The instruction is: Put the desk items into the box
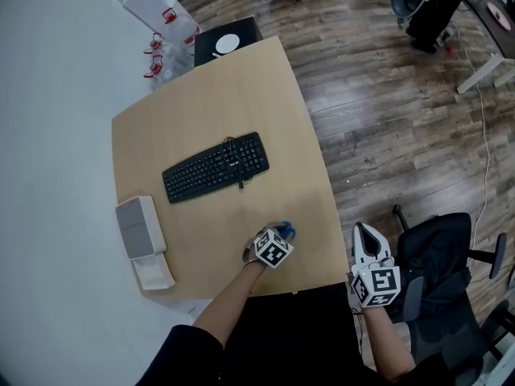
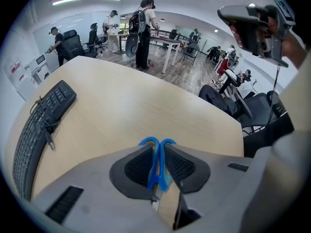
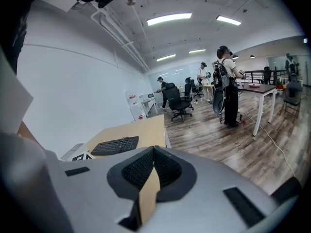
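Note:
A black keyboard (image 1: 216, 167) with its cable bundled on top lies in the middle of the light wooden desk (image 1: 201, 95). A grey box (image 1: 140, 227) stands at the desk's left edge, with a white lid-like piece (image 1: 153, 273) just in front of it. My left gripper (image 1: 283, 232) hovers over the near right part of the desk, shut on a small blue looped item (image 2: 158, 161) whose kind I cannot tell. My right gripper (image 1: 366, 233) is off the desk's right side, jaws shut and empty (image 3: 154, 152). The keyboard (image 2: 41, 125) lies to the left of the left gripper's jaws.
A black office chair (image 1: 442, 256) stands right of the desk, close to my right gripper. A black cabinet (image 1: 227, 40) and white cases with red labels (image 1: 157, 10) sit beyond the far end. People (image 2: 143, 30) stand at other desks far off.

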Tool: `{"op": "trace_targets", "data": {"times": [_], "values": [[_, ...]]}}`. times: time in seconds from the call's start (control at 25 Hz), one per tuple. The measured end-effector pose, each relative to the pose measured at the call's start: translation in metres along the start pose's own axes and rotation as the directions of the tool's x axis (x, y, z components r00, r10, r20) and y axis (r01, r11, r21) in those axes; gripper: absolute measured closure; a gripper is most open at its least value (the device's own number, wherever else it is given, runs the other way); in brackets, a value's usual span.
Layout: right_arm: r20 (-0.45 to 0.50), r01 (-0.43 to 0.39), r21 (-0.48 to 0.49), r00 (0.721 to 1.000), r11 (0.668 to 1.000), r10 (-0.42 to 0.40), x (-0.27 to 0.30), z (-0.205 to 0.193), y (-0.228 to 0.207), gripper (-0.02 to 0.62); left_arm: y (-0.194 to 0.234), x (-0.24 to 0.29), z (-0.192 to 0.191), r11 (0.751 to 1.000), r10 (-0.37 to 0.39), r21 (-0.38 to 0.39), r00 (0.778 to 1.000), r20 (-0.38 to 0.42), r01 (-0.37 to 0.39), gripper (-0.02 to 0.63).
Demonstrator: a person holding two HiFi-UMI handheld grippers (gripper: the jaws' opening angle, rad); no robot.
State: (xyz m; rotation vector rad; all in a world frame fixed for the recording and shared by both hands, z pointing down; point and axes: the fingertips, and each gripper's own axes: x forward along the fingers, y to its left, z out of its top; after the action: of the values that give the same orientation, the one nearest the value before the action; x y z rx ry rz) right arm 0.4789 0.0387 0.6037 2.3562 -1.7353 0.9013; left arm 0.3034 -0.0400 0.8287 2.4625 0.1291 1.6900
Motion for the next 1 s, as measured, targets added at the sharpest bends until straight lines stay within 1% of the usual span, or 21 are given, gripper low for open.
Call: {"op": "trace_targets", "data": {"times": [0.12,0.24,0.32,0.48,0.6,0.68,0.8,0.84,1.0], "values": [[0.014,-0.012,0.039,1.0,0.999,0.012,0.001,0.003,0.0,0.535,0.005,-0.01,0.0,1.0,0.012,-0.011,1.0,0.027,-0.011,0.529],[0.03,-0.043,-0.011,0.999,0.999,0.043,0.005,0.009,0.016,0.535,0.006,-0.035,-0.006,0.997,0.032,-0.066,0.997,0.066,-0.028,0.529],[0.043,-0.07,-0.026,0.997,0.997,0.071,0.009,0.013,0.03,0.535,0.009,-0.054,-0.011,0.994,0.065,-0.097,0.993,0.102,-0.055,0.529],[0.055,-0.115,-0.073,0.991,0.991,0.119,0.014,0.019,0.06,0.535,0.009,-0.089,-0.013,0.984,0.128,-0.151,0.971,0.201,-0.098,0.529],[0.057,-0.145,-0.116,0.987,0.983,0.152,0.017,0.024,0.09,0.535,0.014,-0.122,-0.019,0.971,0.177,-0.203,0.944,0.279,-0.122,0.529],[0.055,-0.161,-0.137,0.984,0.977,0.17,0.016,0.026,0.113,0.535,0.018,-0.146,-0.028,0.958,0.206,-0.259,0.921,0.331,-0.122,0.529],[0.051,-0.184,-0.183,0.979,0.966,0.197,0.013,0.026,0.151,0.535,0.025,-0.186,-0.045,0.928,0.257,-0.356,0.876,0.408,-0.106,0.529],[0.05,-0.19,-0.197,0.978,0.962,0.203,0.014,0.027,0.163,0.535,0.029,-0.197,-0.051,0.919,0.278,-0.378,0.861,0.427,-0.109,0.529],[0.06,-0.185,-0.208,0.978,0.961,0.201,0.019,0.031,0.205,0.535,0.042,-0.235,-0.077,0.91,0.342,-0.384,0.808,0.48,-0.156,0.529]]}}
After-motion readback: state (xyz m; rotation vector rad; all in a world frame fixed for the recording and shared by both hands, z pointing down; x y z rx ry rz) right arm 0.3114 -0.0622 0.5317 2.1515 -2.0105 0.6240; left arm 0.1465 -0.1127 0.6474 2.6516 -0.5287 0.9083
